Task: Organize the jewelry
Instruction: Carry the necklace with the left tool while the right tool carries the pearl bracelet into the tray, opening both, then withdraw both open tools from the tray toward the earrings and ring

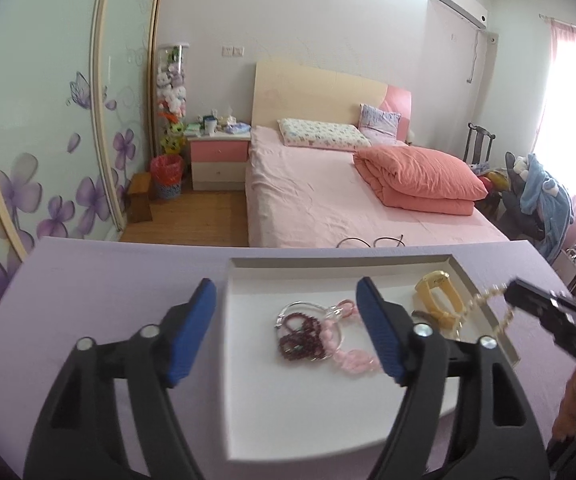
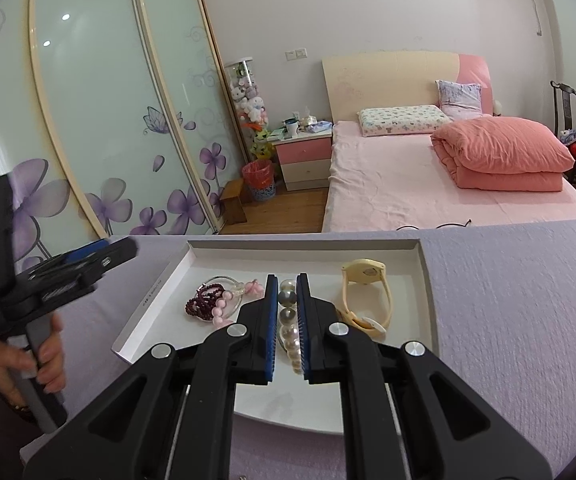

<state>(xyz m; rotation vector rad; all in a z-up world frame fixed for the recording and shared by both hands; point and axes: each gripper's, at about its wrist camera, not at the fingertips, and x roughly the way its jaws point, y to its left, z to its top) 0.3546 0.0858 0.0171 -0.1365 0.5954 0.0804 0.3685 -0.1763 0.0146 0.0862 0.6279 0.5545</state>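
Pearls (image 2: 290,334), glossy white with grey beads at the far end, hang pinched in the right gripper (image 2: 287,328) over the tray (image 2: 303,245); left gripper (image 1: 288,334) gapes wide.

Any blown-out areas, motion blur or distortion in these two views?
Left wrist: window blown out, right hand-held gripper and its pearl string motion-blurred. Right wrist: left hand-held gripper blurred, pearls sharp. Both: fisheye bends the wardrobe doors.
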